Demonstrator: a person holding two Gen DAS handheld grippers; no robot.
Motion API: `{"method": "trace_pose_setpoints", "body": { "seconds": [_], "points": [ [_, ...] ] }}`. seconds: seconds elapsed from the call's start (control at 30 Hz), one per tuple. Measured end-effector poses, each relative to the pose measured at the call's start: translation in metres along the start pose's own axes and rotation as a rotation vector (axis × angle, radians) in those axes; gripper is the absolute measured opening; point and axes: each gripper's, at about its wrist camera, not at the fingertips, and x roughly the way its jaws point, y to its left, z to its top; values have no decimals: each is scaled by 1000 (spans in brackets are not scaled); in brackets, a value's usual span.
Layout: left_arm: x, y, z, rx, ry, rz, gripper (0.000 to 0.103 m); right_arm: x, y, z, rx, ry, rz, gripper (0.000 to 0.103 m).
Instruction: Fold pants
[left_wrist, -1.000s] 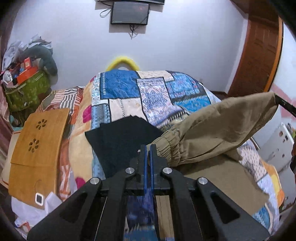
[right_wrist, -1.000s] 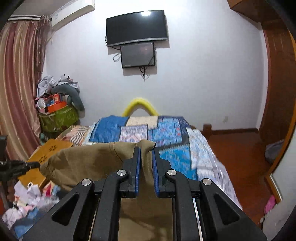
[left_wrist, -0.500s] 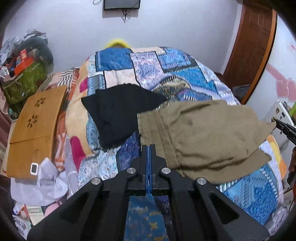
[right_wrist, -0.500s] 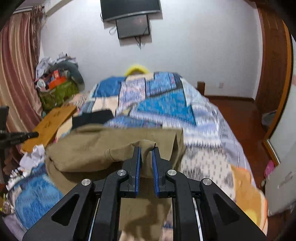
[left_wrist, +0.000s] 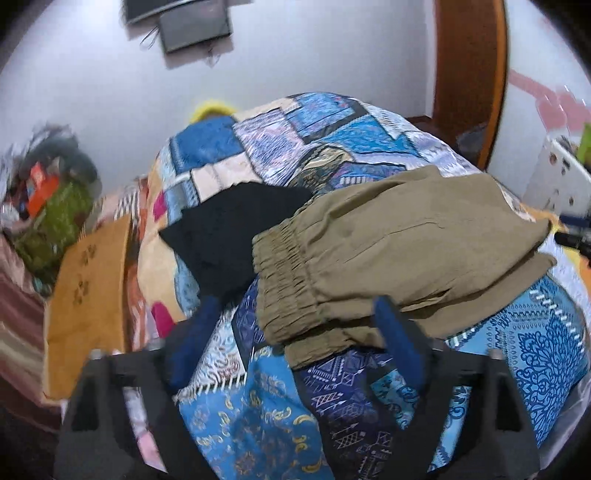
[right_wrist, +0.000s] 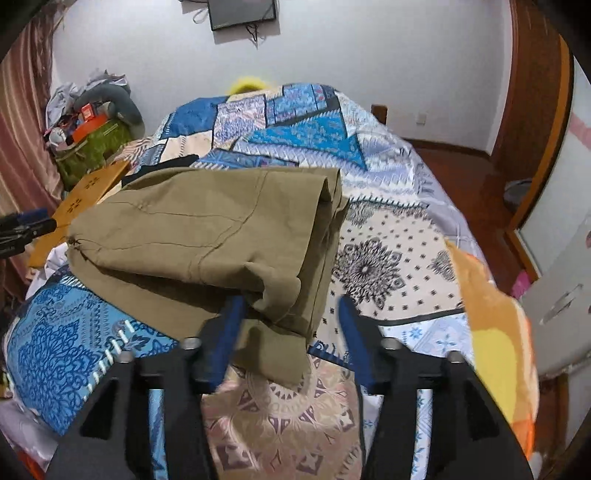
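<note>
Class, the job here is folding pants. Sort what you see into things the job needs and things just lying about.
Needed:
- folded khaki cotton pants
- left gripper, jaws just opened
- right gripper, jaws just opened
- blue patchwork bedspread

Lying about:
- black cloth
- pierced wooden board
- wall screen

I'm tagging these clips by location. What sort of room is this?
Most likely a home bedroom: a bed under a patchwork quilt, a wall-mounted screen, and olive pants lying folded on the bed.
</note>
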Motion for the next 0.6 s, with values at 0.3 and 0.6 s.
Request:
{"method": "trace_pose_setpoints", "body": {
  "seconds": [0.3, 0.6],
  "points": [
    [26, -50, 6, 200, 42, -39, 98, -5, 23, 15, -39, -53, 54, 81],
    [48, -82, 14, 331, 61, -56, 98, 27, 75, 20, -236, 4, 133, 81]
  ]
}}
